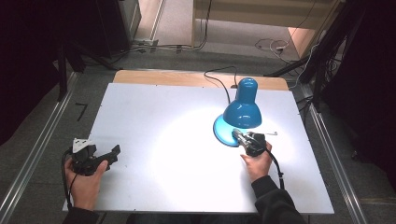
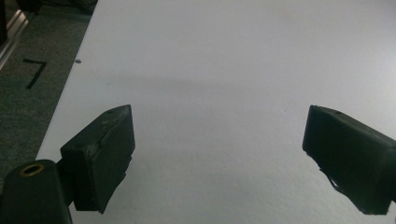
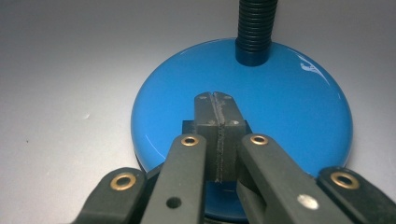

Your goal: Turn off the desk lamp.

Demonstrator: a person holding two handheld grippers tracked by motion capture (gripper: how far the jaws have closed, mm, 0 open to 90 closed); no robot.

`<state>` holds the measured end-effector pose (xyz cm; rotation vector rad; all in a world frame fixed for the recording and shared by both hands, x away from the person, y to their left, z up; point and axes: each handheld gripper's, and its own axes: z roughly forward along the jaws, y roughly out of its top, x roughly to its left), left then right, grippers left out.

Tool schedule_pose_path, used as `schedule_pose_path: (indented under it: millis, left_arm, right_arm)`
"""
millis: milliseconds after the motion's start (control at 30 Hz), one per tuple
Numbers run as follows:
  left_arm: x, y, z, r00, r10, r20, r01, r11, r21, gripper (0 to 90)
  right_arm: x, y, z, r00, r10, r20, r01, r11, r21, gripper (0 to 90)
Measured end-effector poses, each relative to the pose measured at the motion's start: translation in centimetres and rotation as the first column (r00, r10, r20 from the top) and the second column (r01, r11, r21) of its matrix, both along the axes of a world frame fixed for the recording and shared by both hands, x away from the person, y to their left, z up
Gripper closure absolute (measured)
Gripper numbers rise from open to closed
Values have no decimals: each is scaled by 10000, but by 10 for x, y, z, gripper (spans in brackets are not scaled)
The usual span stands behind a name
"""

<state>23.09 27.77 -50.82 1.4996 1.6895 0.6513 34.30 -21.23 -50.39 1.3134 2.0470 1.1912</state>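
Right gripper view puts your pressed-together fingertips [image 3: 215, 112] on the lamp base [image 3: 289, 112], its neck [image 3: 256, 28] at twelve o'clock.

Left gripper [image 2: 217, 154] jaws wide apart; right gripper [image 3: 216, 100] jaws pressed together.

Black claws [image 3: 215, 100] — brass rivets, dark sleeves

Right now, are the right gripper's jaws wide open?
No, in the right gripper view the right gripper has its two black jaws pressed flat together over the lamp's blue base.
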Motion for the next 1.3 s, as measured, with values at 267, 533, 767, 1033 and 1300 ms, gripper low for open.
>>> schedule_pose_path:
  millis: [267, 533, 767, 1033, 1300]
  left_arm:
    - [0, 0, 0, 10000, 4, 21, -4, 10000, 1, 102]
    - [0, -1, 0, 10000, 9, 47, -9, 10000, -5, 102]
    - [1, -1, 0, 10000, -8, 26, 8, 10000, 24, 103]
    - [0, 0, 0, 10000, 6, 36, -6, 10000, 3, 102]
    - [1, 0, 0, 10000, -8, 16, 8, 10000, -8, 102]
  right_arm:
    - [0, 0, 0, 10000, 32, 47, -32, 10000, -5, 878]
    - [1, -1, -1, 10000, 95, 3, -95, 9999, 52, 879]
    - [2, -1, -1, 10000, 67, 58, -67, 9999, 111, 880]
    - [6, -4, -4, 9999, -140, -3, 140, 9994, 321, 880]
    - [8, -7, -3, 9999, -106, 15, 105, 9974, 708, 858]
